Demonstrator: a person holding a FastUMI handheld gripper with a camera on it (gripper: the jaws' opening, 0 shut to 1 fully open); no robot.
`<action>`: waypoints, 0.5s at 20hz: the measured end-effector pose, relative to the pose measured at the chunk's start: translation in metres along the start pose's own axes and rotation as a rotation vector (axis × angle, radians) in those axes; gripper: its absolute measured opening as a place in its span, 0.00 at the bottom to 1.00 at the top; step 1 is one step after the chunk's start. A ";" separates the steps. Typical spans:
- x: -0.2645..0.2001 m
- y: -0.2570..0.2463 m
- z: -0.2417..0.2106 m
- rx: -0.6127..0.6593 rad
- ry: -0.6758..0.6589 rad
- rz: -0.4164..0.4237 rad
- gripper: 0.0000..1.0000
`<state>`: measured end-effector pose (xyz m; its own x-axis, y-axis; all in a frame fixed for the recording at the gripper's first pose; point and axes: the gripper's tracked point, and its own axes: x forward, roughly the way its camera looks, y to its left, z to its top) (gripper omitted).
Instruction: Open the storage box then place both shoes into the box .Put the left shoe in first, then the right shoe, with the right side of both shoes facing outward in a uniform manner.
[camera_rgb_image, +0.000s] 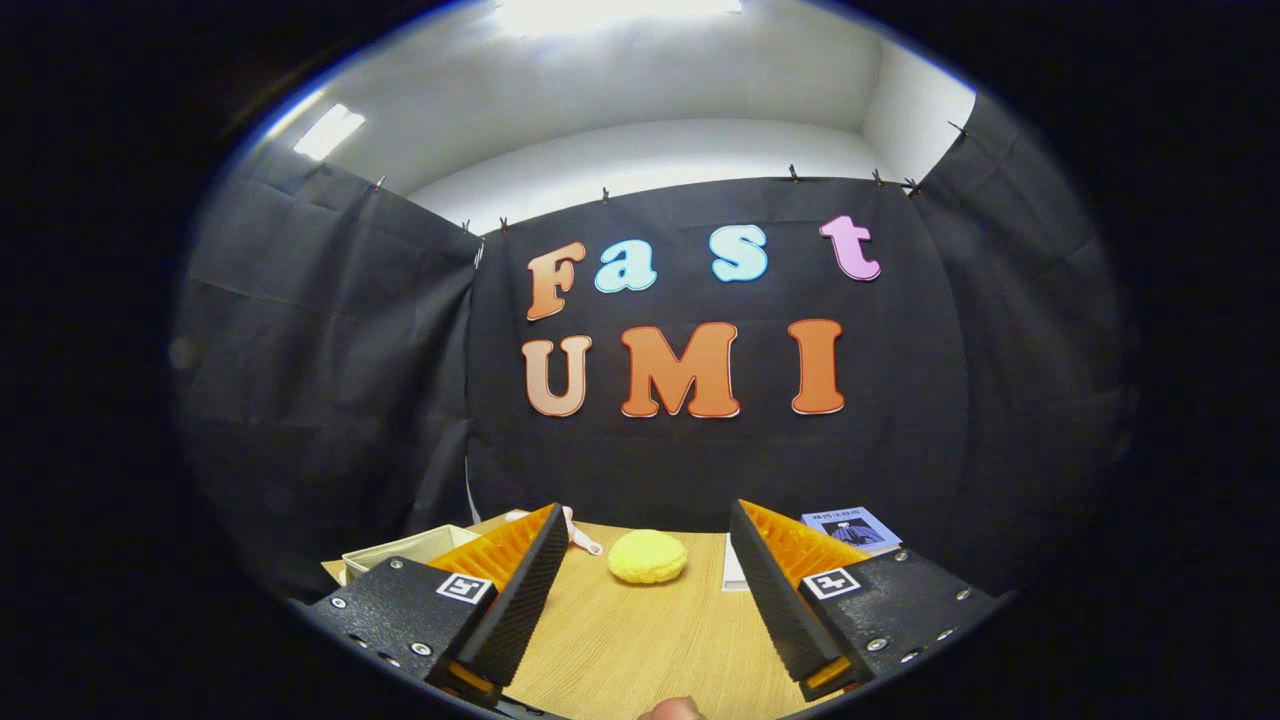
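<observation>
A fingertip (672, 709) pokes up nearest the lens, right at the near edge of the desk (640, 640). Either side of it, the claw (640, 590) stands wide apart, gripping nothing, with bare wood between its two fingers (520, 600). Each finger's mount carries a small square black-and-white marker; there's no lettering on them to read.

Plenty of open room down the middle: the wood runs clear from the fingertip up to a yellow sponge (648, 556), which sits between the fingers and a little beyond their tips, near the desk's far edge.

Off to the left, behind the left finger, the rim of a pale box (400, 548) shows at the desk's left edge, its top open to view. Whether anything lies inside, I cannot tell. A white strap (580, 535) peeks out just past the left fingertip.

On the right, a white sheet (733, 575) lies partly hidden by the right finger, and beyond it a booklet (850, 527) with a blue cover; its print is too small to read.

Behind it all hangs the black cloth wall (300, 400).
</observation>
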<state>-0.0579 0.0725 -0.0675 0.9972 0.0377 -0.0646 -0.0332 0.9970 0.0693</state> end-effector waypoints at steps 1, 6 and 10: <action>0.000 -0.005 0.007 -0.004 -0.016 -0.010 0.97; -0.012 -0.023 0.020 -0.014 -0.035 -0.068 0.97; -0.016 -0.031 0.021 -0.010 -0.042 -0.079 0.97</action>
<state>-0.0711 0.0399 -0.0474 0.9986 -0.0441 -0.0280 0.0456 0.9974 0.0555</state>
